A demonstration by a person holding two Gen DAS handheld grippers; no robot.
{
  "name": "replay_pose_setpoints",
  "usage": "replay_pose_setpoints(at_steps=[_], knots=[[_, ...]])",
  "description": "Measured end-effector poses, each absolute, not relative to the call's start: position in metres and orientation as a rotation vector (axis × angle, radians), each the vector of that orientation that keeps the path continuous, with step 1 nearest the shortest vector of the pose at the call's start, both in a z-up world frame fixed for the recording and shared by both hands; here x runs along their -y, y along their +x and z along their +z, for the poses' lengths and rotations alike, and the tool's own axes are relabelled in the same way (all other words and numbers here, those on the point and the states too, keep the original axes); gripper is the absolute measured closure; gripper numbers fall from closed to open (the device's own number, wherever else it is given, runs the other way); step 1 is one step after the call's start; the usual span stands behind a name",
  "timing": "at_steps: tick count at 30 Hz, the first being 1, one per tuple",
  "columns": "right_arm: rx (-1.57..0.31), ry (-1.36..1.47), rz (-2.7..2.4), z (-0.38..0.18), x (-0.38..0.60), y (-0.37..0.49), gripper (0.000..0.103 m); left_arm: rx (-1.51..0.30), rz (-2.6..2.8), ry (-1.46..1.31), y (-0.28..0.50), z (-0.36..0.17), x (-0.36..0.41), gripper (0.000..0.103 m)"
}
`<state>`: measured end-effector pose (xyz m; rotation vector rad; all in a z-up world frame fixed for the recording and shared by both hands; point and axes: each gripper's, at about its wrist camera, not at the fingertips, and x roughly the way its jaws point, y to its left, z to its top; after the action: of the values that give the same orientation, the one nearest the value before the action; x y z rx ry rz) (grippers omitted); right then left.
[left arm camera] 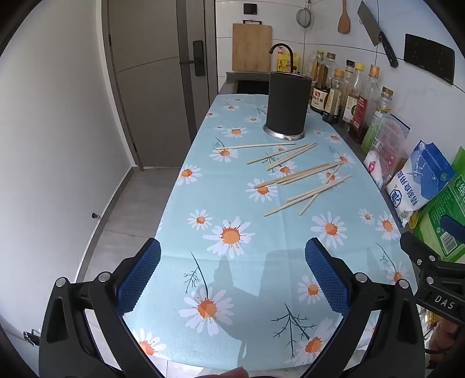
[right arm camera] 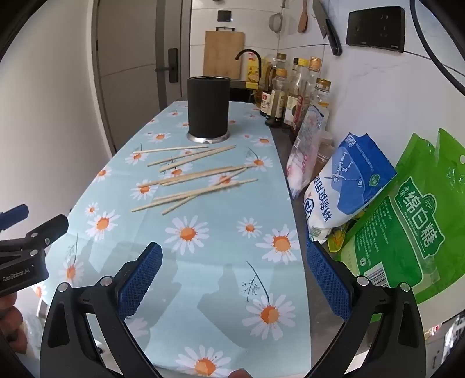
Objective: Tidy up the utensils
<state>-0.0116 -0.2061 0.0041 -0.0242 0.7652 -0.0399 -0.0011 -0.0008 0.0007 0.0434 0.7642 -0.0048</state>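
Chopsticks (left arm camera: 296, 174) lie scattered flat across the middle of a daisy-print tabletop (left arm camera: 232, 203), crossing one another in a loose fan, their tips pointing mostly toward 2 o'clock in the left wrist view. At 12 o'clock from them stands a dark holder (left arm camera: 287, 103), upright on a metal base, just beyond the farthest stick and not touching it as far as can be seen.

Left claw (left arm camera: 232, 279) hangs over the near end of the tabletop, its blue pads (left arm camera: 139, 279) spread wide apart with nothing between them. Right claw (right arm camera: 234, 280) sits likewise near the front edge, pads (right arm camera: 328, 283) wide apart and gripping nothing. Both are well apart from the chopsticks (right arm camera: 189, 180) and the holder (right arm camera: 207, 109). In the right wrist view the left claw shows at 9 o'clock; in the left wrist view the right one shows at 3 o'clock.

Bottles (left arm camera: 334, 93) line the wall at 1 o'clock, with bags (right arm camera: 348, 189) leaning along the right edge. A cutting board (left arm camera: 251, 48), a cleaver (left arm camera: 376, 32) and a wooden spatula (left arm camera: 343, 19) are on the back wall.
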Motion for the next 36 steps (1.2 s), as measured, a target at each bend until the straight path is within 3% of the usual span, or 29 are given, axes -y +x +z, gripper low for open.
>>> replay_pose_setpoints(at_steps=[36], knots=[[-0.817, -0.086, -0.020, -0.006, 0.201, -0.007, 0.008, -0.812, -0.008, 0.050, 0.005, -0.004, 0.003, 0.006]])
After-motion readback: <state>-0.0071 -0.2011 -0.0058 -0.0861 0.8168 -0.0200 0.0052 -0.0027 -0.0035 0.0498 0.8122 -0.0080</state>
